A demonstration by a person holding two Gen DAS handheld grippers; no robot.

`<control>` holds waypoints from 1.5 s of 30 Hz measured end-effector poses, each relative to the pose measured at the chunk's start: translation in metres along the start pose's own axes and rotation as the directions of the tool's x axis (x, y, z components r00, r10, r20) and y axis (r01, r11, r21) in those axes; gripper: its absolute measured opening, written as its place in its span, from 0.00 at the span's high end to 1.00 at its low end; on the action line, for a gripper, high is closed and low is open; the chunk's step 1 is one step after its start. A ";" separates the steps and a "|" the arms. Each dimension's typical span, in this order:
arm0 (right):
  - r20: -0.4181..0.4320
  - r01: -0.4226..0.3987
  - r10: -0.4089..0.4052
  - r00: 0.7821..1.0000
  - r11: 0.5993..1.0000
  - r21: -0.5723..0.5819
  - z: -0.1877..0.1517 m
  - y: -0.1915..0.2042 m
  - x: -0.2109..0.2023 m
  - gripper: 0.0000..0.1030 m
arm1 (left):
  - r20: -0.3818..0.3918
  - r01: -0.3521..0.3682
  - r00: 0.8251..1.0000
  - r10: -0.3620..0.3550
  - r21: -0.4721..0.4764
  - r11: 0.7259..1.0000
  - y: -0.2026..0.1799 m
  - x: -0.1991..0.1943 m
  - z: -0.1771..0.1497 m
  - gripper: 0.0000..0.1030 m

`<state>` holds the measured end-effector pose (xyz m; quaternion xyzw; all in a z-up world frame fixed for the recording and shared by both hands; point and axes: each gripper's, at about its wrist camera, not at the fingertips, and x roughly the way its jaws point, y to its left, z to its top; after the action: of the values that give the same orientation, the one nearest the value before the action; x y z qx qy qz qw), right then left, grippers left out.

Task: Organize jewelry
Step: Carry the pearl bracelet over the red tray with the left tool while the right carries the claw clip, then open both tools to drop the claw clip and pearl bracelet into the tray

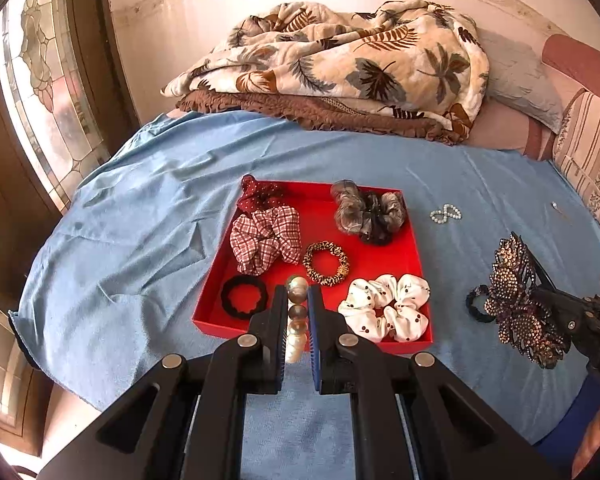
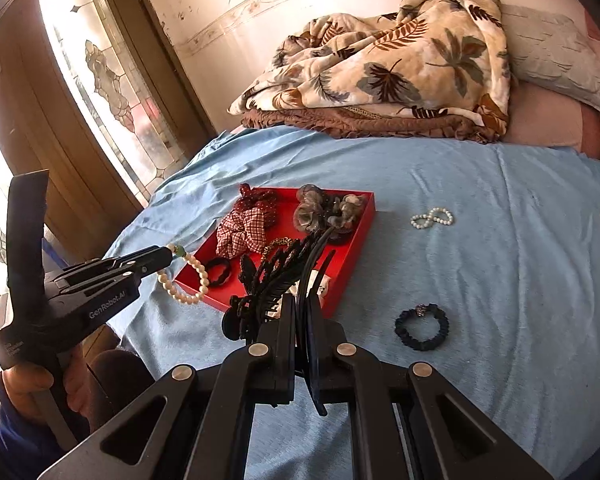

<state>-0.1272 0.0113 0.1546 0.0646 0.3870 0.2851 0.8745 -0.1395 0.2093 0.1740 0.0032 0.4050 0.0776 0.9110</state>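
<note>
Over the red tray [image 1: 216, 322] on the bed, left tool [image 1: 297, 300] clamps a pearl bracelet [image 1: 296, 320]; only the right view shows right tool [image 2: 300, 312] gripping the hair claw [image 2: 268, 280].

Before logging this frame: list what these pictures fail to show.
- Hair clip: right wrist view, the gripped end hidden between the right tongs.
- White scrunchie: right wrist view, mostly behind the clip.
- Small shiny item: both views, too small to identify.
- Bracelet: left wrist view, loop hidden by the left tongs.
</note>
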 end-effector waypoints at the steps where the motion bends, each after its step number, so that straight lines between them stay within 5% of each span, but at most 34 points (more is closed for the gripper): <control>1: -0.002 0.000 0.000 1.000 1.000 -0.001 0.001 0.000 0.001 0.94 | -0.002 0.000 1.000 0.000 -0.002 1.000 0.001 0.001 0.000 0.91; 12: -0.021 0.009 -0.008 1.000 1.000 0.014 0.003 -0.005 0.012 0.94 | -0.028 0.040 0.999 -0.040 -0.014 0.999 0.003 0.013 0.001 0.91; 16: -0.031 0.015 -0.015 0.999 1.000 0.014 0.004 -0.006 0.017 0.94 | -0.038 0.158 0.986 -0.162 -0.084 0.984 0.012 0.019 0.012 0.91; 22: -0.040 0.028 -0.027 0.999 1.000 0.014 0.019 -0.011 0.032 0.94 | -0.035 0.325 0.940 -0.340 -0.212 0.922 0.029 0.056 0.028 0.91; 29: -0.083 0.047 -0.045 0.996 0.999 0.021 0.040 -0.014 0.069 0.94 | -0.159 0.281 0.927 -0.339 -0.304 0.910 0.045 0.121 0.009 0.91; 38: -0.156 0.005 -0.013 0.988 0.999 -0.053 0.074 0.019 0.141 0.94 | -0.139 0.253 0.945 -0.297 -0.268 0.930 0.059 0.137 -0.007 0.91; 45: -0.214 0.036 -0.061 0.975 0.992 -0.117 0.105 0.044 0.224 0.94 | -0.124 0.285 0.934 -0.334 -0.303 0.909 0.070 0.142 -0.013 0.91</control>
<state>0.0483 0.1822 0.0987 -0.0259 0.4647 0.2905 0.8360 -0.0648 0.2980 0.0652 -0.1970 0.4629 -0.0115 0.8642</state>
